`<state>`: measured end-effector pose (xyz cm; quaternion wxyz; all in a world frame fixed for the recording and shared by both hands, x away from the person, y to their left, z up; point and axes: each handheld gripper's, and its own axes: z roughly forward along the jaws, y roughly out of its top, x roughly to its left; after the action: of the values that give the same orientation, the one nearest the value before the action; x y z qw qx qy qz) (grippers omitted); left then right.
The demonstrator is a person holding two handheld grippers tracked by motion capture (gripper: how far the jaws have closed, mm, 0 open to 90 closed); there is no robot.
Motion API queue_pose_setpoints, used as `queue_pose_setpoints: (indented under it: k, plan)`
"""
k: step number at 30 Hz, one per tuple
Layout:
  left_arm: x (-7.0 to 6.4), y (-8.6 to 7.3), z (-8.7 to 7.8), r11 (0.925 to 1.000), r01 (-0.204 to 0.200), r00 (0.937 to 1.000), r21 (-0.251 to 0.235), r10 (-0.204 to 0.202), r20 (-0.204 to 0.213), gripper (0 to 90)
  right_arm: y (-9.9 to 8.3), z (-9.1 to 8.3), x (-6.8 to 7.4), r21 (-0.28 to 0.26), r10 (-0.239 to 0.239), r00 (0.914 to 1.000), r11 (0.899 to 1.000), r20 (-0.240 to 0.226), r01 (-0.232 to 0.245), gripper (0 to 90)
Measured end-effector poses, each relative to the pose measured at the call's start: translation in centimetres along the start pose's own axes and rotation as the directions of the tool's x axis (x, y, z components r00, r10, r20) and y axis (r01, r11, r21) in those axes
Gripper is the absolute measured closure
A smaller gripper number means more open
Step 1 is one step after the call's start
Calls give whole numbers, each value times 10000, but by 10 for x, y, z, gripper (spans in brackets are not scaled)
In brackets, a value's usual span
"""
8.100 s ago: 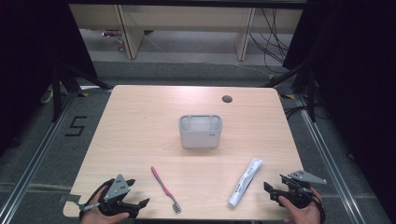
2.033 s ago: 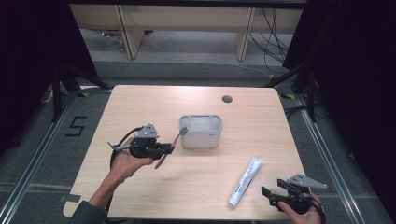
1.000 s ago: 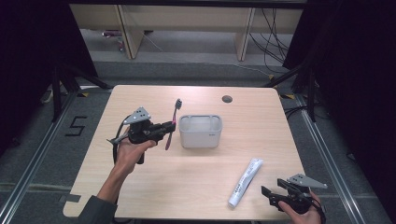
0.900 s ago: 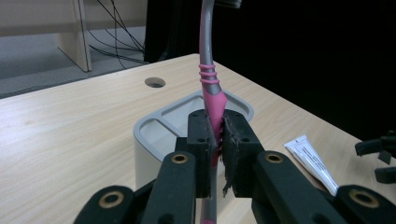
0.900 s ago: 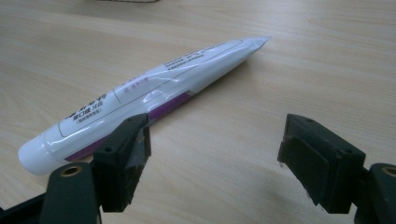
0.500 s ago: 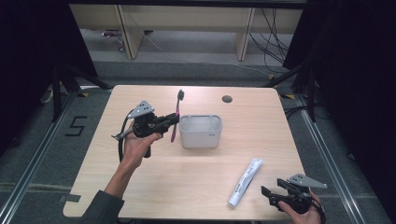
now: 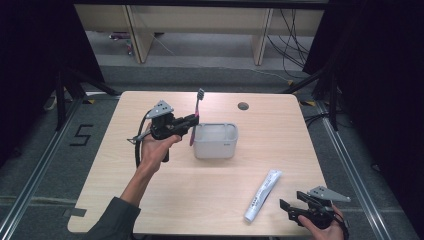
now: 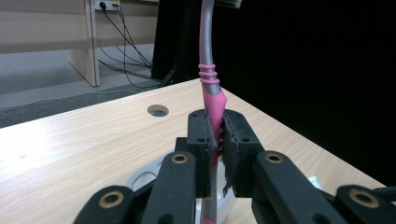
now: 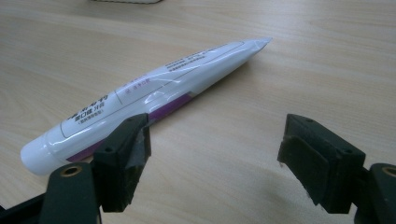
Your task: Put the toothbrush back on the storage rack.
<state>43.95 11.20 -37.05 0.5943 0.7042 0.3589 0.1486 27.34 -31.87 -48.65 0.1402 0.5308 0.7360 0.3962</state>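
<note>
My left gripper (image 7: 192,121) (image 8: 217,140) is shut on a pink and grey toothbrush (image 7: 196,114) (image 8: 208,70), held upright with the bristle head at the top, just left of a grey rectangular container (image 7: 216,141). The container's rim (image 8: 144,172) peeks out below the jaws. A white toothpaste tube (image 7: 263,195) (image 9: 144,88) lies flat on the table toward the front right. Near the front right edge my right gripper (image 7: 289,206) (image 9: 212,154) stands open, nothing between its fingers, the tube lying just ahead and to the left of its left jaw.
A round cable hole (image 7: 243,106) (image 8: 158,110) is in the wooden table (image 7: 165,200) at the back. Wooden furniture legs and cables stand on the floor beyond the table. Dark curtains hang on both sides.
The left gripper lifted the toothbrush from the front of the table, carried it back and right, and turned it upright beside the container. The right gripper stayed put.
</note>
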Motion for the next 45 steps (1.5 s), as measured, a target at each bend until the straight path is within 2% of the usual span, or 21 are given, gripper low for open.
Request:
queue_pose_setpoints:
  k: [7, 8, 10, 11, 12, 17, 18, 19, 20, 22, 23, 24, 26, 31, 41, 45]
  plan:
    - [0, 5, 11, 9999, -77, 9998, 150, 80, -185, 817, 0, 0, -1, -50, -123, 9999, 9999, 52, 123, 246]
    - [0, 6, 15, 9999, -58, 9997, 158, 62, -230, 816, 1, -1, -4, -109, -587, 9979, 9982, 277, 591, 246]
    - [1, 6, 17, 9999, -46, 9996, 160, 50, -263, 817, 1, -1, -4, -95, -570, 9980, 9983, 267, 573, 246]
    - [2, 6, 19, 9999, -38, 9996, 131, 42, -287, 817, 0, 0, -1, -117, -134, 9999, 9998, 64, 135, 246]
    - [4, 6, 21, 9999, -8, 9994, 134, 13, -349, 816, 0, -1, -1, 0, -110, 9999, 9999, 75, 110, 246]
    - [7, 5, 29, 9999, 97, 9990, 98, -92, -448, 817, 0, -1, -1, -68, -174, 9998, 9998, 103, 174, 246]
    - [7, 5, 30, 9999, 121, 9988, 57, -118, -484, 816, 0, 0, -2, -69, -252, 9997, 9997, 79, 253, 246]
    - [8, 5, 31, 9999, 82, 9987, 71, -79, -497, 817, 1, 0, -4, -157, -554, 9983, 9983, 165, 557, 246]
    - [7, 5, 34, 9999, 36, 9983, 116, -29, -581, 817, 0, 0, -1, -62, -198, 9998, 9998, 68, 198, 246]
    - [8, 5, 35, 9999, 34, 9981, 106, -28, -613, 816, 0, -1, -1, -14, -105, 9999, 9999, 49, 105, 246]
    - [8, 5, 36, 10000, 53, 9978, 83, -48, -661, 817, 1, 0, -3, -222, -506, 9986, 9985, 121, 509, 246]
    - [9, 6, 36, 10000, 63, 9975, 60, -58, -704, 816, 1, 0, -4, -165, -571, 9983, 9982, 129, 573, 246]
    - [10, 6, 38, 9999, 116, 9973, -20, -117, -725, 817, 1, 0, -3, -226, -432, 9990, 9988, 112, 435, 246]
    - [13, 6, 43, 9999, 157, 9962, -67, -162, -856, 817, 1, 0, -4, -181, -602, 9981, 9980, 118, 604, 246]
    - [15, 2, 48, 10000, 97, 9941, 1, -97, -1082, 817, 1, 0, -4, -174, -596, 9982, 9981, 110, 598, 246]
    - [16, 0, 49, 9998, 181, 9933, -50, -185, -1144, 817, 1, 0, -4, -176, -577, 9983, 9982, 107, 579, 247]
